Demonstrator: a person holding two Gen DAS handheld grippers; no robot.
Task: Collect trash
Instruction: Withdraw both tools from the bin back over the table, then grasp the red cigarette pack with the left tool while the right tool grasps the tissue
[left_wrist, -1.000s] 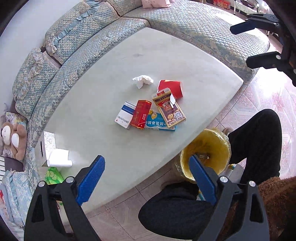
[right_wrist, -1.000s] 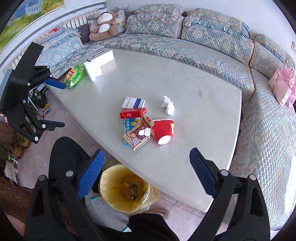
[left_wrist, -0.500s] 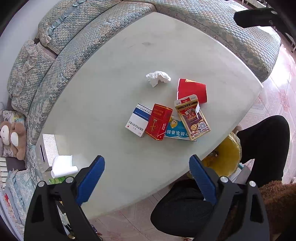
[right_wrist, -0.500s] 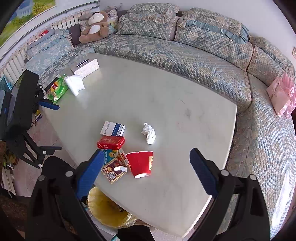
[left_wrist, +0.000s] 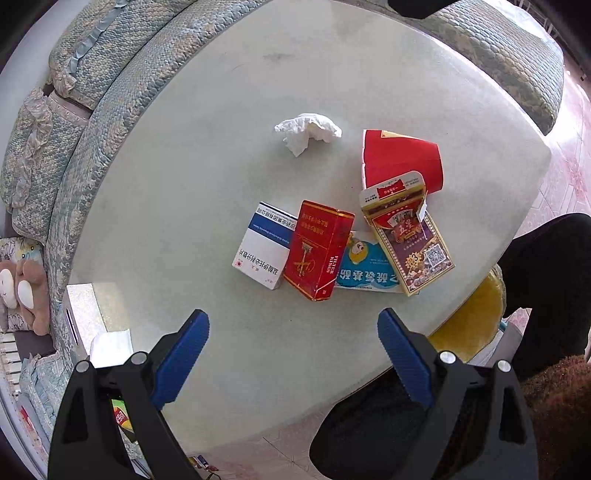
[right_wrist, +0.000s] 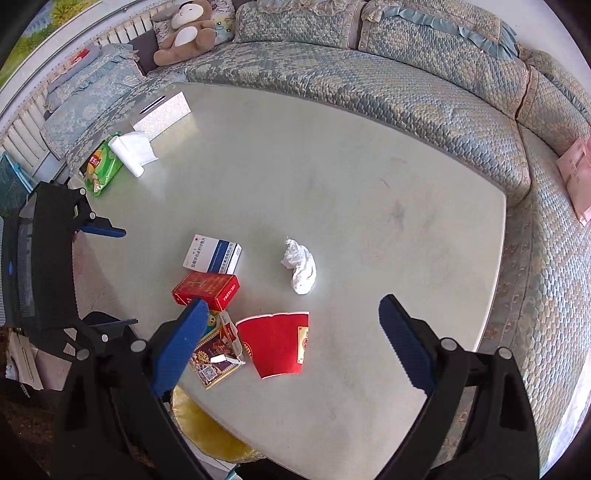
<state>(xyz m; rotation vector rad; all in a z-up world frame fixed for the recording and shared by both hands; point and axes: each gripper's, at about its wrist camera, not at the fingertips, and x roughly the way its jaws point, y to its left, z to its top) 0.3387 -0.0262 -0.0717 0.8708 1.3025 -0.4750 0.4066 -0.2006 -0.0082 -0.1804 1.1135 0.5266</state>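
Trash lies on the pale table (left_wrist: 221, 147): a crumpled white tissue (left_wrist: 308, 131) (right_wrist: 301, 267), a flattened red paper cup (left_wrist: 400, 160) (right_wrist: 279, 349), a red cigarette pack (left_wrist: 319, 249) (right_wrist: 207, 290), a white and blue medicine box (left_wrist: 264, 245) (right_wrist: 212, 254), a gold card box (left_wrist: 406, 236) (right_wrist: 214, 360) and a blue packet (left_wrist: 364, 267) under it. My left gripper (left_wrist: 293, 345) is open and empty, just short of the red pack. My right gripper (right_wrist: 290, 334) is open and empty above the red cup. A yellow-lined bin (left_wrist: 469, 325) (right_wrist: 205, 430) stands under the table's near edge.
A tissue box (right_wrist: 162, 114), a paper roll (right_wrist: 135, 151) and a green snack bag (right_wrist: 101, 168) sit at the table's far left corner. A curved quilted sofa (right_wrist: 406, 92) wraps the table's far side, with a teddy bear (right_wrist: 186, 31). The person's dark legs (left_wrist: 546, 280) are beside the bin.
Both grippers have moved in over the table and lower toward the trash pile, which now looks larger. Jaws stay open. Nothing on the table has moved.
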